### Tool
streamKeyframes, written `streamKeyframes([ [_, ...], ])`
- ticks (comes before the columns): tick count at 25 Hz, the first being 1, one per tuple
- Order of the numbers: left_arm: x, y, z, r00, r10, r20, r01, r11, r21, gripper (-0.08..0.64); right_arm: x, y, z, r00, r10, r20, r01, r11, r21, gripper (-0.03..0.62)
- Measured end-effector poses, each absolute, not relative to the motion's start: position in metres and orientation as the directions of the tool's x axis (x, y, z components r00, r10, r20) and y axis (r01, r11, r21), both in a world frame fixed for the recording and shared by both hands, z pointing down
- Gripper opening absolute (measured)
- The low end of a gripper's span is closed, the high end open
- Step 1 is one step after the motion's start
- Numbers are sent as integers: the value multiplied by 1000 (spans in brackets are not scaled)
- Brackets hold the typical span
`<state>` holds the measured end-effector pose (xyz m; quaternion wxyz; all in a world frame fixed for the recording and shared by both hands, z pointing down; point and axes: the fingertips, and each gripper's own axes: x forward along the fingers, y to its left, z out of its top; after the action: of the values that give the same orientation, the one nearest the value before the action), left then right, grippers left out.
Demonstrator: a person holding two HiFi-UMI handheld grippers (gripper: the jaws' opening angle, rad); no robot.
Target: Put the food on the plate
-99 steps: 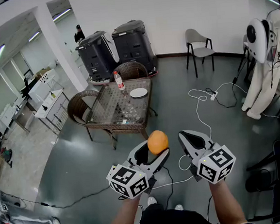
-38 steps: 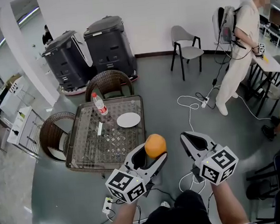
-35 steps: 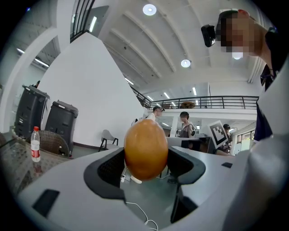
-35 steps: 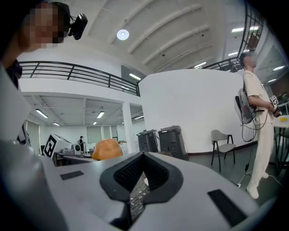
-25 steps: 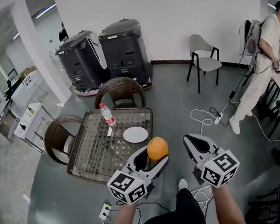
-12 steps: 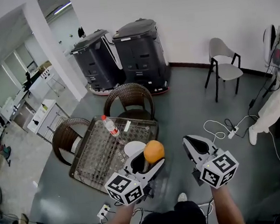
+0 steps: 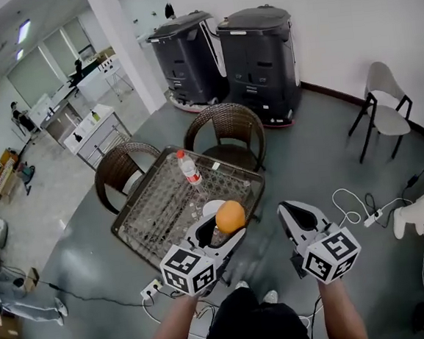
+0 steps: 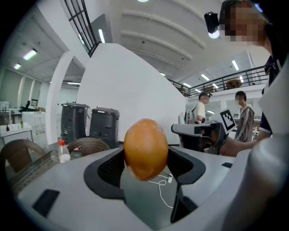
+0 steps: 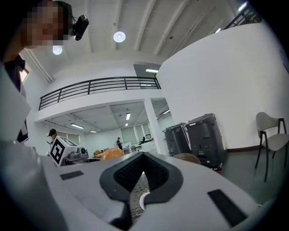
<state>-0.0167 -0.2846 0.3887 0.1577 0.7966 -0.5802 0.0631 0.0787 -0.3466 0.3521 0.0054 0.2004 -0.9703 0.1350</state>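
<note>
An orange (image 7: 230,216) sits clamped between the jaws of my left gripper (image 7: 227,229), held in the air above the near edge of a glass-topped wicker table (image 7: 155,207). A white plate (image 7: 209,207) lies on that table, mostly hidden behind the orange and the left jaws. In the left gripper view the orange (image 8: 145,149) fills the gap of the left gripper (image 8: 145,163). My right gripper (image 7: 297,217) hangs to the right over the floor, shut and empty. In the right gripper view a sliver of the plate (image 9: 143,201) shows below the right gripper (image 9: 142,170).
A plastic water bottle (image 7: 191,170) stands on the table beyond the plate. Two wicker chairs (image 7: 225,124) (image 7: 120,170) flank the table. Two black machines (image 7: 257,47) stand by the wall, a grey chair (image 7: 381,100) and floor cables (image 7: 354,209) to the right.
The table has come much nearer and now lies just under the left gripper. The orange stays gripped; the plate has slipped behind it. The right gripper stays shut.
</note>
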Motion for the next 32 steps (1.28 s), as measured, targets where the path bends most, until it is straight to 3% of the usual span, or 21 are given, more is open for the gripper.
streamKeyframes([
  [12, -130, -308, 536, 144, -849, 508, -981, -53, 189, 299, -41, -374, 449, -946, -216, 242, -274, 930, -243, 5],
  [22, -177, -348, 643, 185, -745, 641, -972, -41, 233, 300, -127, -398, 522, -905, -93, 415, -206, 949, -237, 5],
  [32, -185, -368, 710, 178, -587, 790, -981, -48, 186, 301, -148, -423, 554, -854, -52, 518, -197, 954, -228, 5],
])
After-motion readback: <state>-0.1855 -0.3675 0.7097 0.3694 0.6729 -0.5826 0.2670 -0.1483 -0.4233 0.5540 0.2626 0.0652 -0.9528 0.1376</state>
